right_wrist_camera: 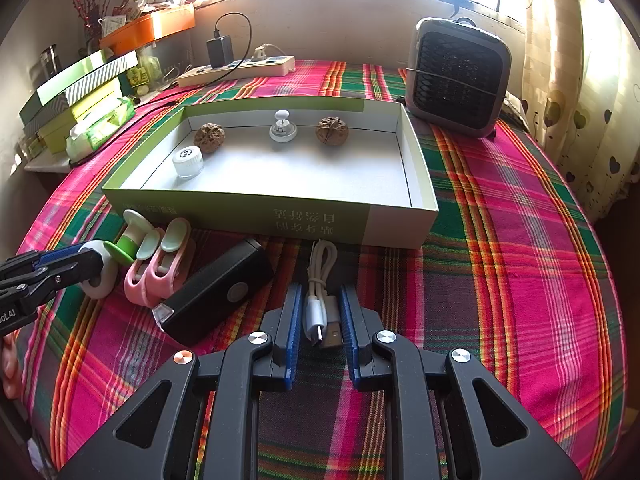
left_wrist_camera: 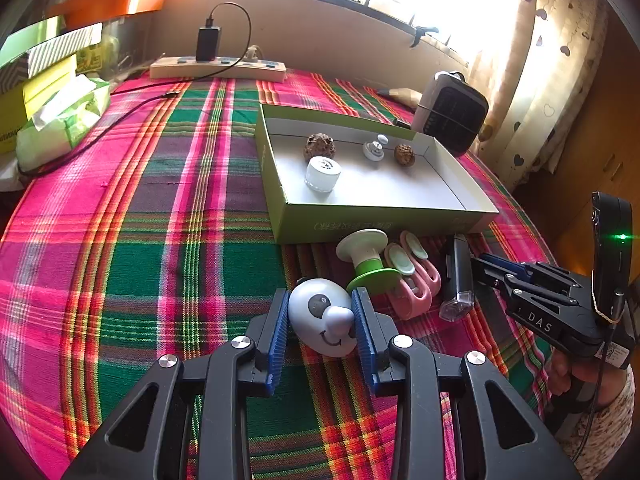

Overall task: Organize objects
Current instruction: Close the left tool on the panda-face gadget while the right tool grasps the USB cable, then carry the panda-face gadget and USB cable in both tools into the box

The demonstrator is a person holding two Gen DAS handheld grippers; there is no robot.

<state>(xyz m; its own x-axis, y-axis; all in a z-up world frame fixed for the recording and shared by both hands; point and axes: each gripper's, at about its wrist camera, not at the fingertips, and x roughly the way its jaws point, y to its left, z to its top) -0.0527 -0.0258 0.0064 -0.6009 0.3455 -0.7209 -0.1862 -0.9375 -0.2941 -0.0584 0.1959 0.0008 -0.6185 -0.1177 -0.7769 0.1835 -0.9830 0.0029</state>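
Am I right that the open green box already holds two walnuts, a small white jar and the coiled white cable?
Not quite. The cable lies on the tablecloth between the right gripper's jaws, as the right wrist view shows. The box holds two walnuts, the jar and a small white knobbed piece.

Left gripper [left_wrist_camera: 323,322] clamping white panda egg toy [left_wrist_camera: 325,322], green box [left_wrist_camera: 372,222] beyond, plaid tablecloth [left_wrist_camera: 160,240]
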